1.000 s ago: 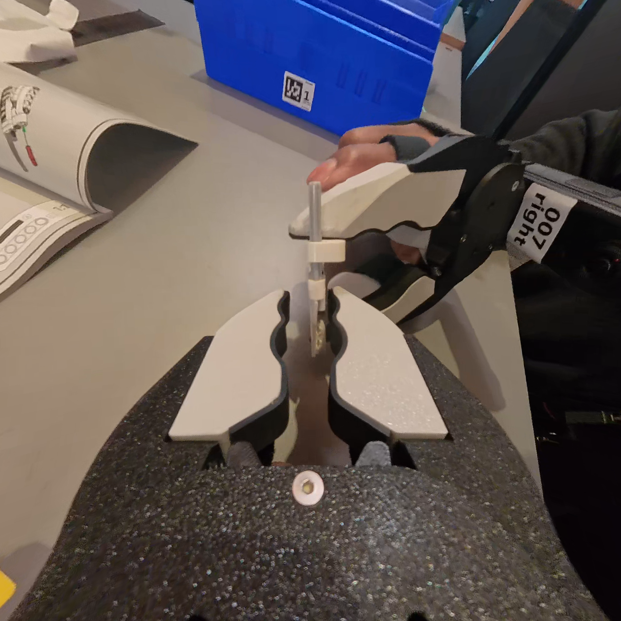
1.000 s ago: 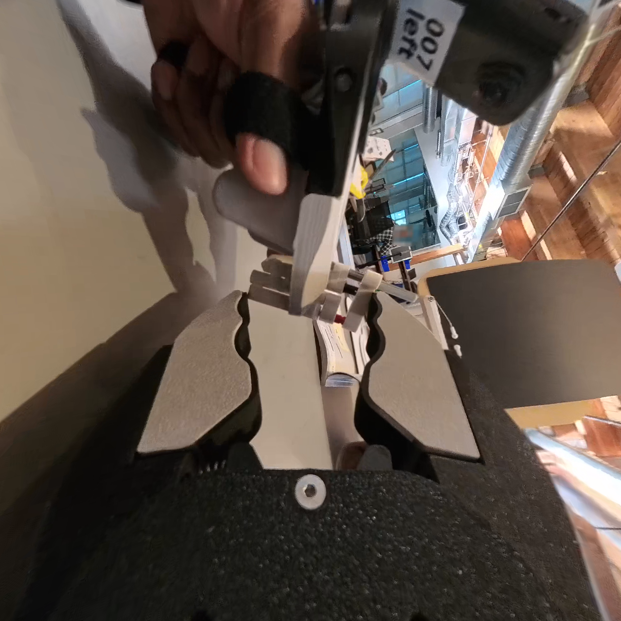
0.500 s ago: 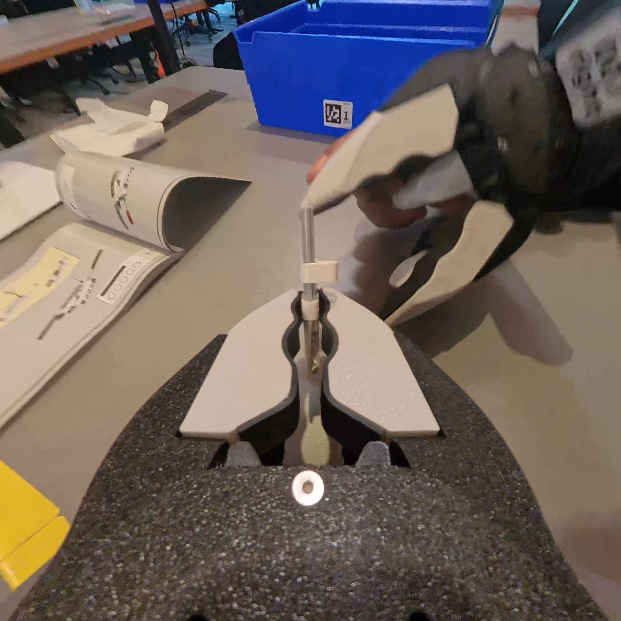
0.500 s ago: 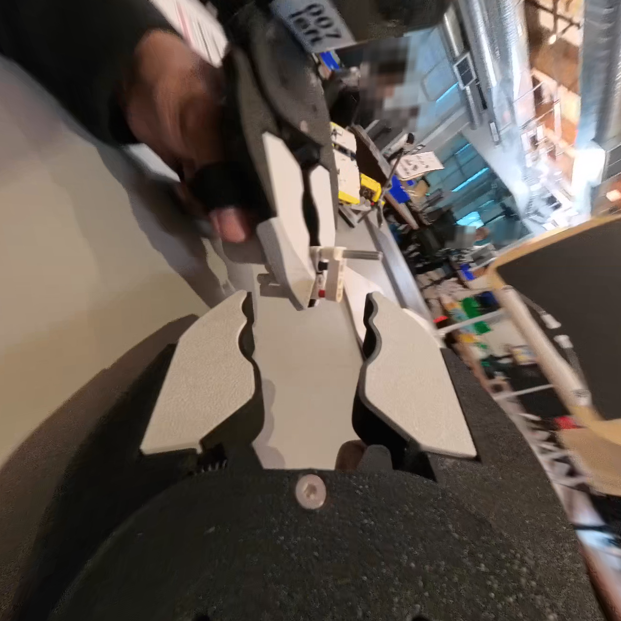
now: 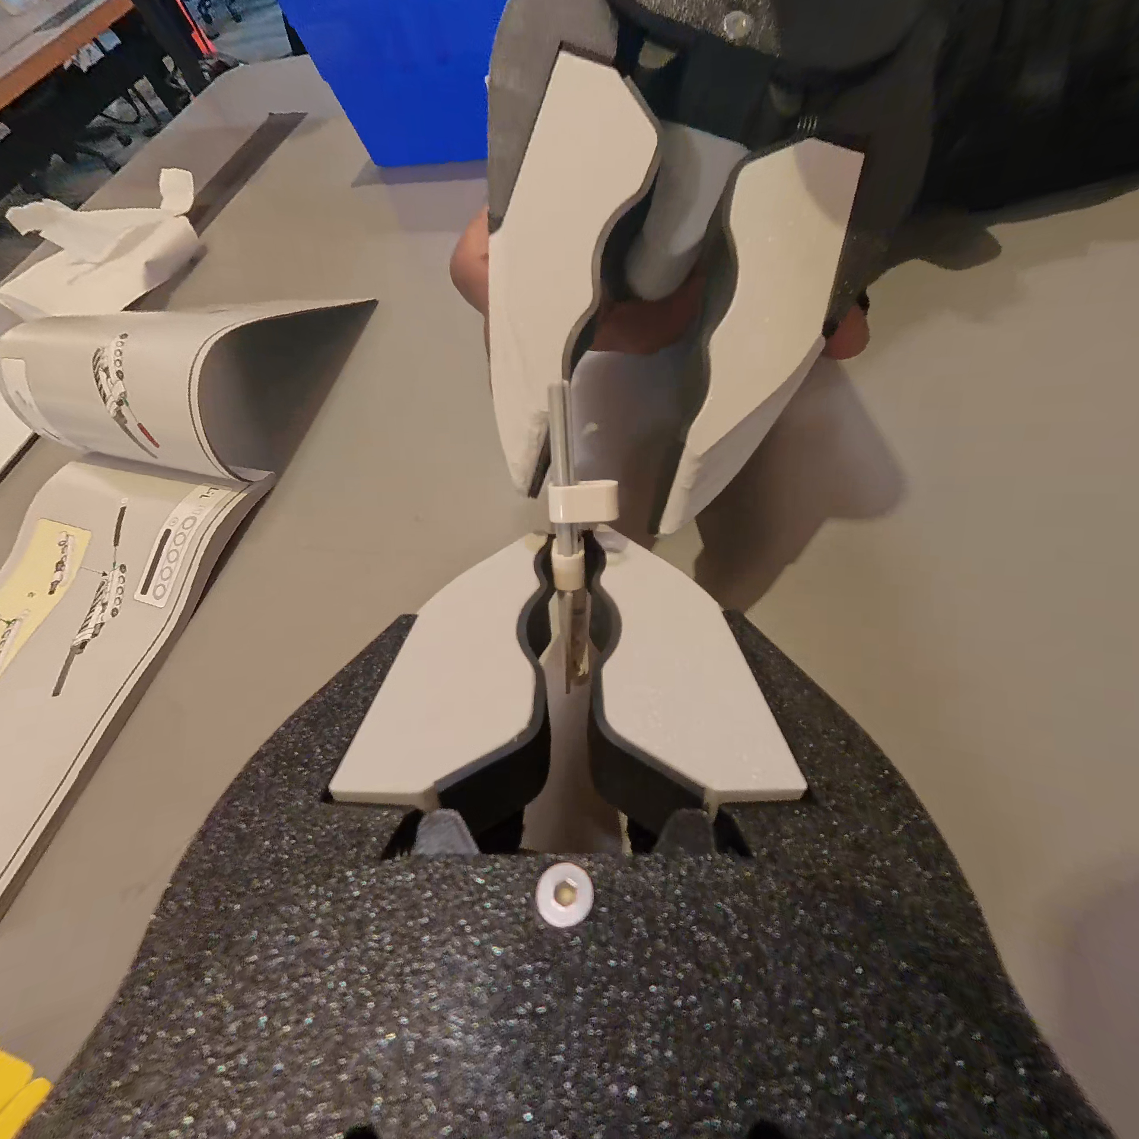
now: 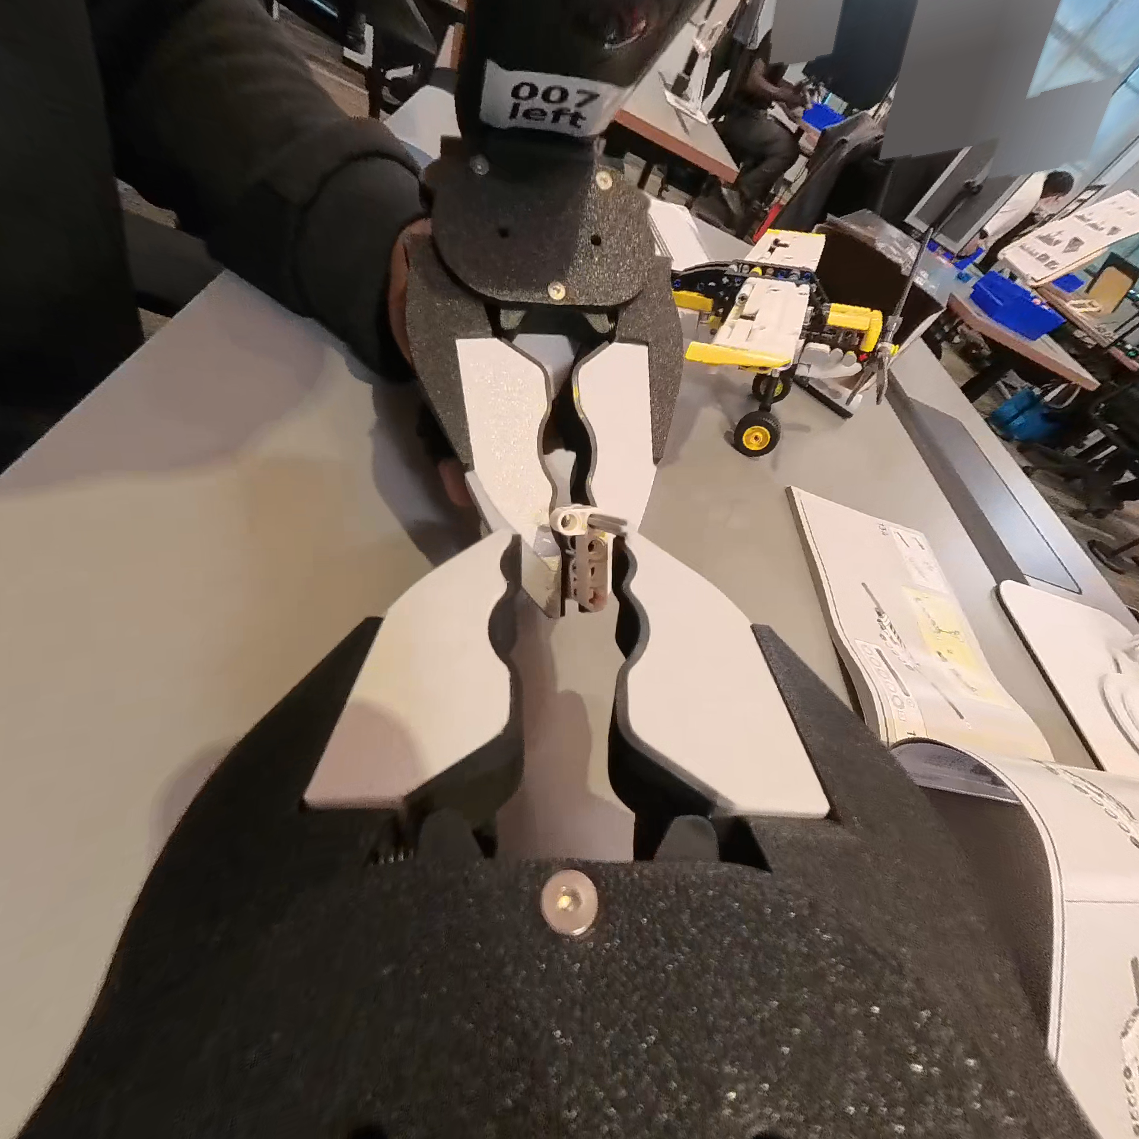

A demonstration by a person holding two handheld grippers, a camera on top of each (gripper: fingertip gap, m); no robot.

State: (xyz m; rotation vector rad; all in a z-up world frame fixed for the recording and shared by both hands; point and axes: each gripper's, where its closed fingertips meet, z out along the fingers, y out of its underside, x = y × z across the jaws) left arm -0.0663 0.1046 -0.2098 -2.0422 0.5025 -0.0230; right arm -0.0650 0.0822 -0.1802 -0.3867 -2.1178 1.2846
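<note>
Your left tool [image 5: 570, 555] is nearly closed, its pads clamped on a small grey axle assembly [image 5: 566, 487] with white connectors, held upright above the table [image 5: 345, 431]. Your right tool [image 6: 570, 555] faces it, jaws part open around that assembly and the left tool's tips; contact there cannot be told. Beyond lie an open instruction booklet [image 5: 123, 493], crumpled white paper [image 5: 105, 246], a blue bin [image 5: 419, 80] and a yellow brick model [image 6: 795, 308].
</note>
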